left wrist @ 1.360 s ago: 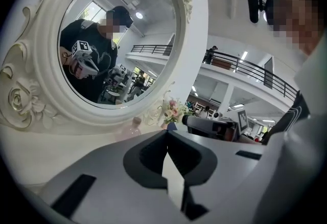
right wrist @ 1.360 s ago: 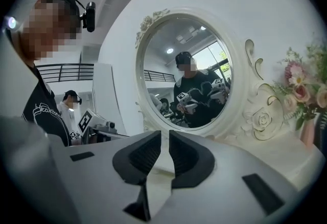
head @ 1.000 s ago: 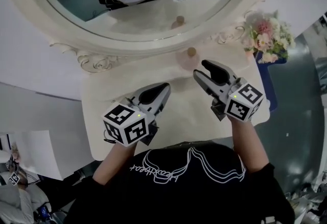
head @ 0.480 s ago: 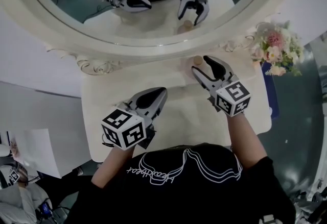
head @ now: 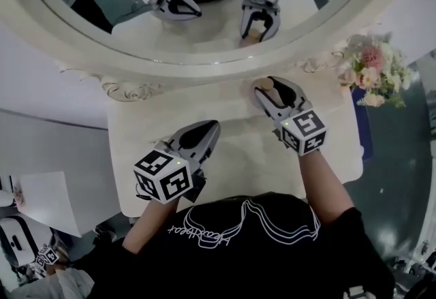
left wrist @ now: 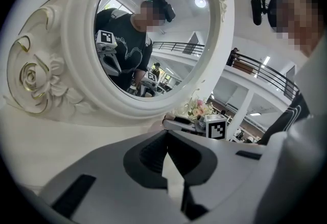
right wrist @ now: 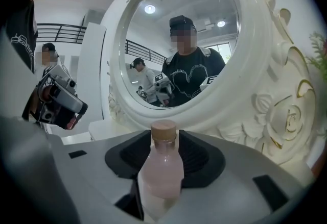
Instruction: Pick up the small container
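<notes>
The person wears a black short-sleeved T-shirt (head: 272,257). A thin white line drawing loops across its chest, with a slanted line of white script beneath. The left gripper (head: 210,127) and right gripper (head: 269,85) are alike, with light grey moulded shells and smooth, rounded outlines. Their fingers (left wrist: 102,177) carry dark, ribbed, scooped-out pads on the inner faces. At the back of each gripper sits a white cube (head: 163,175) printed with black square markers, and a small green light glows near one edge. A thin black cable (head: 141,190) loops out beside the left gripper's cube.
</notes>
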### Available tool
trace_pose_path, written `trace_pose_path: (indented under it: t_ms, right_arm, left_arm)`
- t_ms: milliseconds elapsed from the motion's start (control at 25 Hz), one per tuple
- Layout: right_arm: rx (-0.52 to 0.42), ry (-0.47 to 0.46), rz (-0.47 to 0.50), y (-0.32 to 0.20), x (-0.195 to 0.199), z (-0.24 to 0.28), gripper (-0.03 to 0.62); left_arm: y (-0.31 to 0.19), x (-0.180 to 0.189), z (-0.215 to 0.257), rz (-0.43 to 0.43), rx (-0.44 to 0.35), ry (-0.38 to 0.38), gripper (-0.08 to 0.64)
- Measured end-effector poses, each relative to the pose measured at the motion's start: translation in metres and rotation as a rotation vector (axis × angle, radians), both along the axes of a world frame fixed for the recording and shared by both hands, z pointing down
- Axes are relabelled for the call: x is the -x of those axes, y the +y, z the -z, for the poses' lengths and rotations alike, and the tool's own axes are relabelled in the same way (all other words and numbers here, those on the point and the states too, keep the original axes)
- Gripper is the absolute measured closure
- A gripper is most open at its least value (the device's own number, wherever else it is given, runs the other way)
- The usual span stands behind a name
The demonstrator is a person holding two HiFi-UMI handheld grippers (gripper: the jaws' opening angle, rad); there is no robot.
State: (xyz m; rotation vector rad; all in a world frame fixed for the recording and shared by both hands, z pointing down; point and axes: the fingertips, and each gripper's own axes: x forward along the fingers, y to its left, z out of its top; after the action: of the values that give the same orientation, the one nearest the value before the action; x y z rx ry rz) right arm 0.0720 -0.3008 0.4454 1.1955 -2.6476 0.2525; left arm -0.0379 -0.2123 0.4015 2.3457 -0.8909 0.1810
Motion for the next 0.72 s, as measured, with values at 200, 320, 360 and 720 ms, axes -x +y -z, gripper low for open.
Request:
trace_pose_path:
  t_ms: [200,320,360,720]
  right_arm:
    - [-0.013,0.013,-0.010,-0.0003,0.0002,-0.0008,0.445]
    - [-0.012,0.010,-0.014,-0.0004,-0.0001,-0.0006,0.446]
    - [-0.011,0.012,-0.016,-0.0004,-0.0001,-0.0007,0.448]
    - [-0.012,0.010,-0.043,-0.0008,-0.0017,-0.0007,0.449]
  left_arm:
    - [-0.0018,0.0037,0.0000,0.015,-0.002,0.001,0.558]
    - [-0.0016,0.0049,-0.0014,0.020,0.003,0.002,0.558]
    - [-0.0013,0.0051,-0.0020,0.021,0.004,0.002,0.558]
    - [0.0050,0.0056,-0.0015,0.021,0.001,-0.006,0.558]
